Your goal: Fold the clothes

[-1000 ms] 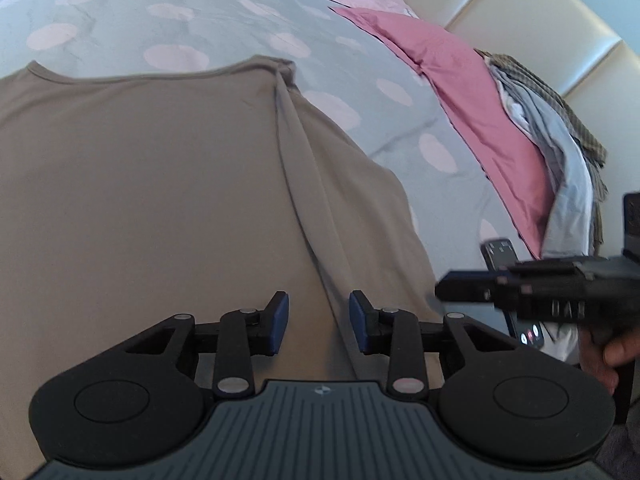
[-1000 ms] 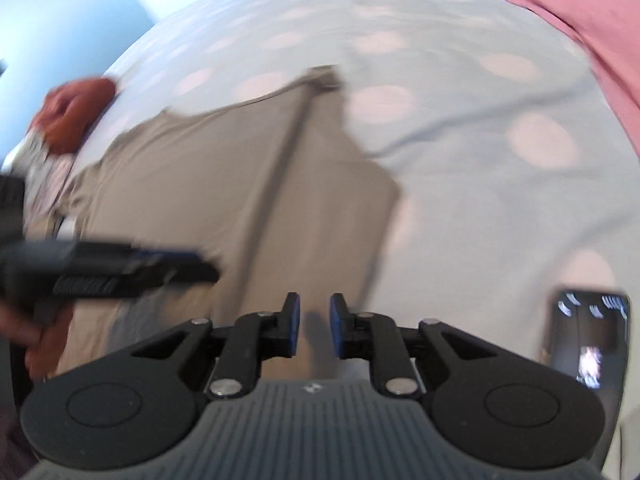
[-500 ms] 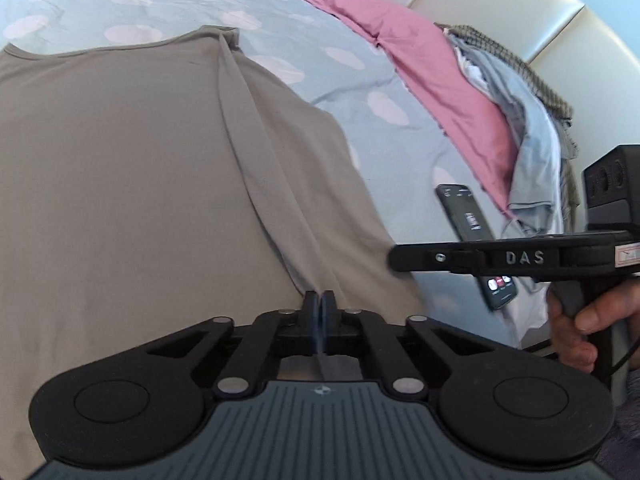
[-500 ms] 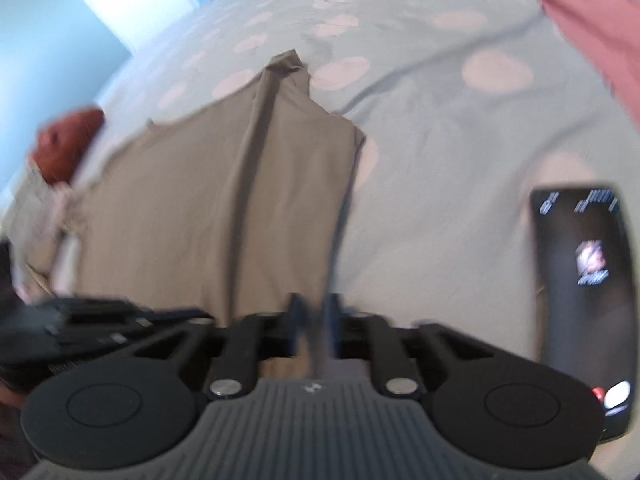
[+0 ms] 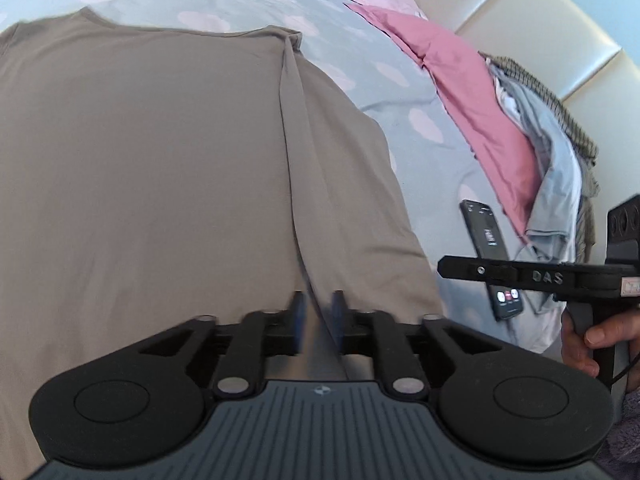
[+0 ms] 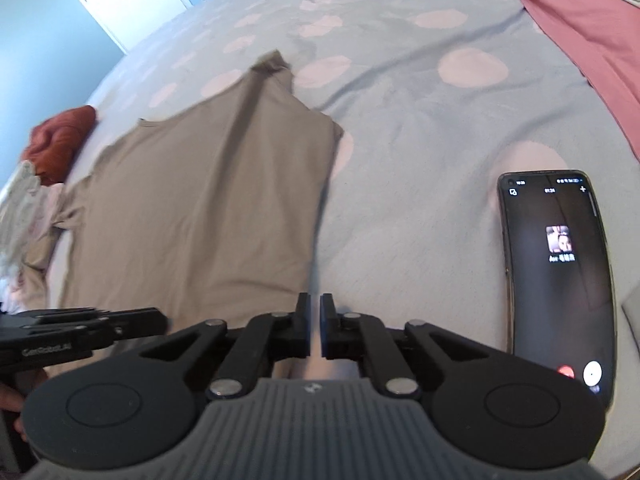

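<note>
Taupe shirt lies flat on bed; soft matte knit, one long raised crease running from the far hem toward 6 o'clock. Its left edge is cut off in the left wrist view. Rust-red crumpled garment sits at 9 o'clock in the right view, pale fabric beside it too blurred to identify. Bedsheet is grey-blue with pale pink dots, lightly wrinkled. Left claw spread slightly, crease fabric between its motion-blurred blue pads; contact unclear. Right claw nearly pressed together, narrow gap at the shirt's near right edge; cannot tell if it pinches cloth. Glossy black phone, screen lit, at 3 o'clock. Pink sheet and heaped grey clothes at 2 o'clock.
</note>
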Tool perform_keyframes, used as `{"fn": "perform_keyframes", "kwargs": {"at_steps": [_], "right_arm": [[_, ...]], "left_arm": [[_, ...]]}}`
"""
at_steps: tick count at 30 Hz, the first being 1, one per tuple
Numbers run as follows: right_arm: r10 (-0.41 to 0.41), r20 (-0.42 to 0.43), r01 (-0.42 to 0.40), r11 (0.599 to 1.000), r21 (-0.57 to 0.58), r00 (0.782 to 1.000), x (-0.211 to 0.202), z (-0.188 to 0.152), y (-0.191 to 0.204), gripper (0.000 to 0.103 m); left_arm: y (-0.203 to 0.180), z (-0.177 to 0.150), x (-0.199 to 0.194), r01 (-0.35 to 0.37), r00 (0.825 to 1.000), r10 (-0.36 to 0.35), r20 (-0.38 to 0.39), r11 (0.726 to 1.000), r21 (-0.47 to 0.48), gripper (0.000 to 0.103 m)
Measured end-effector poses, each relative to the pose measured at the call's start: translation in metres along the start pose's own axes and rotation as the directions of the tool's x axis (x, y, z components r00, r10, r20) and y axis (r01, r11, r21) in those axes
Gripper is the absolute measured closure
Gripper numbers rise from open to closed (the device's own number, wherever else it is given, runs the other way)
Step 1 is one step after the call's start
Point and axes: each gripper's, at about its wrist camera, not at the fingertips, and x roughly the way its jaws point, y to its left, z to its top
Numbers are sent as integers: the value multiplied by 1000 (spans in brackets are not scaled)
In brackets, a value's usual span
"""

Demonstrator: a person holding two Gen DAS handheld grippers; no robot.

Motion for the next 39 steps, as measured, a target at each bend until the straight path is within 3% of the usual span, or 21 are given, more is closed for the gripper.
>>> {"fn": "perform_keyframes", "kwargs": {"at_steps": [3, 6, 8, 9, 10, 11, 12, 13, 18, 21, 22, 24, 25, 26, 27, 28, 33, 35, 36, 39], "right_arm": [[30, -12, -30, 999, -25, 999, -13, -13, 6, 95], [55, -35, -56, 998, -16, 998, -20, -34, 8, 94], [69, -52, -70, 997, -18, 996, -22, -48, 12, 86], [72, -58, -73, 997, -20, 996, -23, -54, 14, 73], [75, -66, -77, 997, -17, 995, -22, -60, 16, 73], [79, -75, -80, 997, -15, 994, -22, -65, 17, 75], [60, -78, -62, 998, -24, 995, -22, -67, 18, 94], [40, -81, -43, 999, -32, 996, -22, -70, 19, 101], [-49, -92, 43, 997, -65, 995, -24, -81, 20, 101], [-57, -98, 52, 997, -54, 994, -27, -85, 14, 97], [-50, -102, 46, 998, -42, 994, -28, -86, 11, 96], [-34, -95, 31, 999, -36, 995, -33, -92, 8, 95], [-21, -95, 17, 999, -40, 995, -37, -95, 7, 92], [-9, -95, 5, 999, -44, 995, -40, -99, 7, 88], [7, -94, -12, 999, -50, 996, -42, -102, 6, 72], [19, -95, -25, 998, -59, 995, -44, -106, 7, 66], [12, -124, -27, 993, -117, 992, -36, -118, 10, 68], [9, -136, -26, 992, -122, 991, -35, -121, 9, 84], [8, -142, -27, 992, -126, 990, -34, -122, 8, 99], [-3, -155, -17, 992, -127, 988, -36, -127, 5, 101]], "left_arm": [[0, -11, -4, 44, 999, -45, -31, 998, -36, 82], [-13, -28, -5, 62, 996, -61, -65, 998, 13, 82], [-21, -39, -3, 75, 993, -71, -93, 996, 37, 82], [-25, -44, -1, 81, 991, -75, -108, 996, 49, 82], [-29, -50, 2, 82, 990, -73, -124, 995, 65, 82], [-34, -54, 3, 80, 989, -69, -131, 993, 84, 82], [-37, -56, 4, 71, 990, -57, -132, 992, 107, 86], [-40, -58, 4, 62, 990, -44, -133, 989, 131, 103], [-44, -67, -4, 10, 990, 13, -139, 986, 164, 103], [-38, -71, -10, 18, 991, -1, -137, 992, 126, 103], [-36, -72, -11, 23, 990, -8, -142, 994, 102, 102], [-34, -74, -13, 32, 989, -21, -146, 997, 73, 90], [-35, -76, -15, 36, 990, -25, -141, 996, 77, 77], [-36, -79, -16, 41, 990, -28, -138, 995, 88, 71], [-39, -81, -17, 47, 990, -32, -139, 993, 106, 70], [-42, -84, -16, 52, 989, -33, -148, 990, 130, 70], [-58, -91, -9, 48, 989, -14, -148, 972, 230, 71], [-60, -92, -7, 41, 990, -5, -141, 967, 252, 97], [-60, -93, -7, 42, 990, -6, -144, 967, 251, 101], [-60, -96, -8, 46, 989, -8, -150, 967, 250, 103]]}}
